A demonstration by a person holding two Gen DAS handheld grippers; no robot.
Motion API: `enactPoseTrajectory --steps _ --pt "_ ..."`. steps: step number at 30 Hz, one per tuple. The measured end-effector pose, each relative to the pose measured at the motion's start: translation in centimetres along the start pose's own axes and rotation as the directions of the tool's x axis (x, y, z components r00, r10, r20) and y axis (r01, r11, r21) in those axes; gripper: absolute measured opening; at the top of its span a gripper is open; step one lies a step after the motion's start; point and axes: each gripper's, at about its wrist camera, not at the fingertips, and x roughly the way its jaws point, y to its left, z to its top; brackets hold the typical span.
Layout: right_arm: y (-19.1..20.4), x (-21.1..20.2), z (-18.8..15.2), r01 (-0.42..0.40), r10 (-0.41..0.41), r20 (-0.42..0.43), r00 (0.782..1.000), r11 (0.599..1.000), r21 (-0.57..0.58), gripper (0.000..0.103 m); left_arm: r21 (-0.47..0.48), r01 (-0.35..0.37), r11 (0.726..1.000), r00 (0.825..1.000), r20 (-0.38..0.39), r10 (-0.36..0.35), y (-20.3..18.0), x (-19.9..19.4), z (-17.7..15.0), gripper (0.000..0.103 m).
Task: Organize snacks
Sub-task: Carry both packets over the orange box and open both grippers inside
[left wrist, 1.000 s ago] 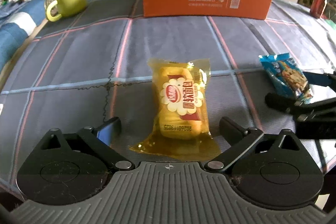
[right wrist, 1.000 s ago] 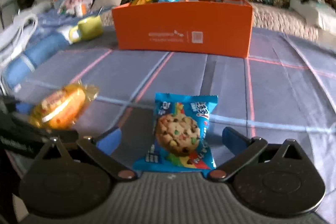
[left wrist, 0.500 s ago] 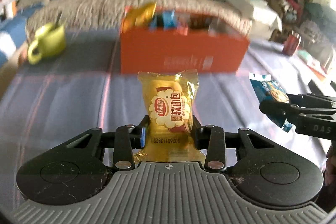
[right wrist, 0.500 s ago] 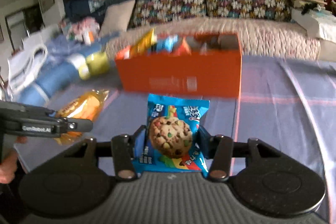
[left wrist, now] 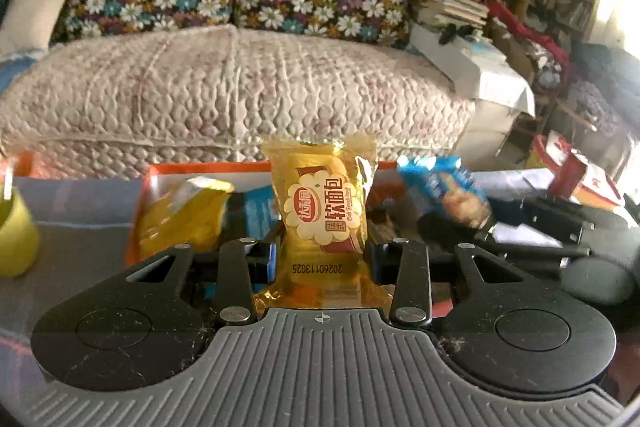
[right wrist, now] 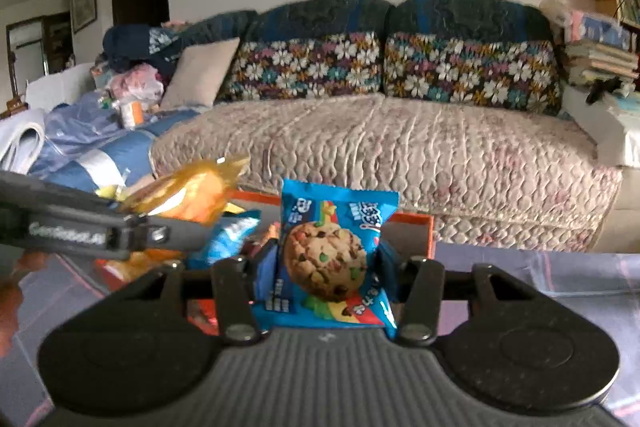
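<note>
glossy plastic snack wrappers [left wrist: 324,215] [right wrist: 332,255], matt black plastic gripper [left wrist: 322,259], quilted cloth sofa cover [left wrist: 224,91]

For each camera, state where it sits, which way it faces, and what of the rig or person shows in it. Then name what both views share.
Left wrist: sits on the left gripper, faces over the orange box to the sofa; its fingers clamp the yellow bread packet.
Right wrist: sits on the right gripper, faces the same sofa; its jaws are opening, the blue cookie packet between them.
Shared: sofa, box, both packets, each other's gripper.
</note>
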Motion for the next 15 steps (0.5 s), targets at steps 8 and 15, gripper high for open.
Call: enactPoseTrajectory --steps 8,15 --pt "0.9 -4.0 -1.3 0.031 -0.029 0.072 0.997 0.999 -0.022 0.092 0.002 -0.028 1.0 0.999 0.037 0.027 0.3 -1.1 -1.9 0.05" --pt "4.1 -11.7 -6.1 0.064 -0.065 0.039 0.997 0.998 0.022 0.102 0.068 -0.103 0.992 0.994 0.039 0.101 -1.5 -9.2 -9.6 0.07"
